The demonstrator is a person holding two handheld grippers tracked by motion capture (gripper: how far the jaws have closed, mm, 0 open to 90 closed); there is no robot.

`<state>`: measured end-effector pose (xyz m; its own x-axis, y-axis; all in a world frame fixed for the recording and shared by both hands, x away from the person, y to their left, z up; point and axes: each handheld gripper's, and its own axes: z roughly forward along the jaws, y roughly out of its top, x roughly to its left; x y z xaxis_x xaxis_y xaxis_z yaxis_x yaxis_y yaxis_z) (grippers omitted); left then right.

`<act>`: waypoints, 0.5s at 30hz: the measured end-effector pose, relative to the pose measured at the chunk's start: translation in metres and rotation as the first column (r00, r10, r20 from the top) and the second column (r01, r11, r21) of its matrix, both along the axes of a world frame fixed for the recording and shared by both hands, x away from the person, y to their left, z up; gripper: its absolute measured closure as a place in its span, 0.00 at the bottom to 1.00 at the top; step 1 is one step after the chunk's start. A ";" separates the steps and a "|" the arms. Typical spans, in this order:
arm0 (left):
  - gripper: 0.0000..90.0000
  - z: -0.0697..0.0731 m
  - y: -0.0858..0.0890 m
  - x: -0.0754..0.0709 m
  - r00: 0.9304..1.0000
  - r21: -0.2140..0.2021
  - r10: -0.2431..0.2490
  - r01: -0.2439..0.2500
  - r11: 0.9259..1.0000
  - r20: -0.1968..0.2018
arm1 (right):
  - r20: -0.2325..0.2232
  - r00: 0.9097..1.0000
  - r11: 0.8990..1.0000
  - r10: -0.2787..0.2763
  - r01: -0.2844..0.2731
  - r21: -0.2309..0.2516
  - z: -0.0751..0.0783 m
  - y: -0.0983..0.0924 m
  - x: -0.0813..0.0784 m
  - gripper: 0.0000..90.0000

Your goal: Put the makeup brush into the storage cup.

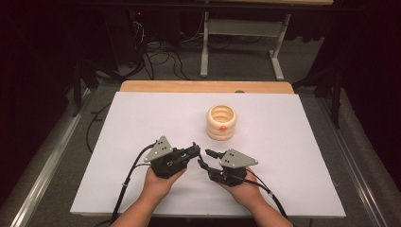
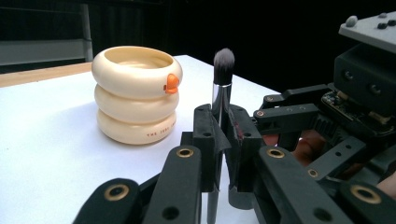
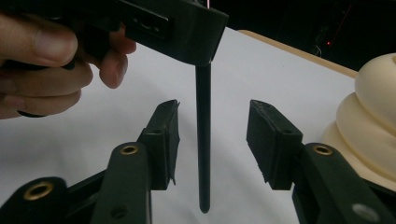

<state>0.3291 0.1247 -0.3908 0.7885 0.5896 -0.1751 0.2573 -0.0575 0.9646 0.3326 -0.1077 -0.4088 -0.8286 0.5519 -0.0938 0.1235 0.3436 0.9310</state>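
Note:
A makeup brush (image 2: pixel 223 70) with a dark bristle tip, silver ferrule and black handle (image 3: pixel 203 140) stands upright, and my left gripper (image 2: pixel 223 126) is shut on it. In the high view the left gripper (image 1: pixel 194 147) and my right gripper (image 1: pixel 204 158) meet tip to tip at the front middle of the white table (image 1: pixel 142 123). The right gripper (image 3: pixel 214 126) is open, its jaws on either side of the lower handle with a gap on both sides. The handle's end hangs just above the table. A cream, ring-stacked cup (image 1: pixel 221 122) with an orange beak stands behind the grippers.
The cup (image 2: pixel 135 93) is a short way beyond the brush, and its side (image 3: pixel 369 116) shows at the right in the right gripper view. A hand (image 3: pixel 42 65) holds the left gripper (image 3: pixel 187 28) above the right jaws. Cables and a metal stand (image 1: pixel 236 42) lie on the floor past the table's far edge.

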 end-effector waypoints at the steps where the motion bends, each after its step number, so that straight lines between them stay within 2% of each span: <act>1: 0.93 0.000 -0.001 0.000 1.000 0.004 -0.003 0.003 1.000 0.000 | 0.000 1.000 1.000 -0.001 0.001 -0.003 0.001 0.000 0.000 0.65; 15: 0.93 0.000 -0.007 -0.004 1.000 0.021 -0.019 0.019 1.000 0.008 | -0.011 1.000 1.000 0.003 -0.003 -0.006 0.004 0.003 -0.001 0.81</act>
<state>0.3253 0.1179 -0.3910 0.8008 0.5781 -0.1566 0.2480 -0.0820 0.9653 0.3313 -0.1044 -0.4051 -0.8311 0.5491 -0.0882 0.1327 0.3499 0.9274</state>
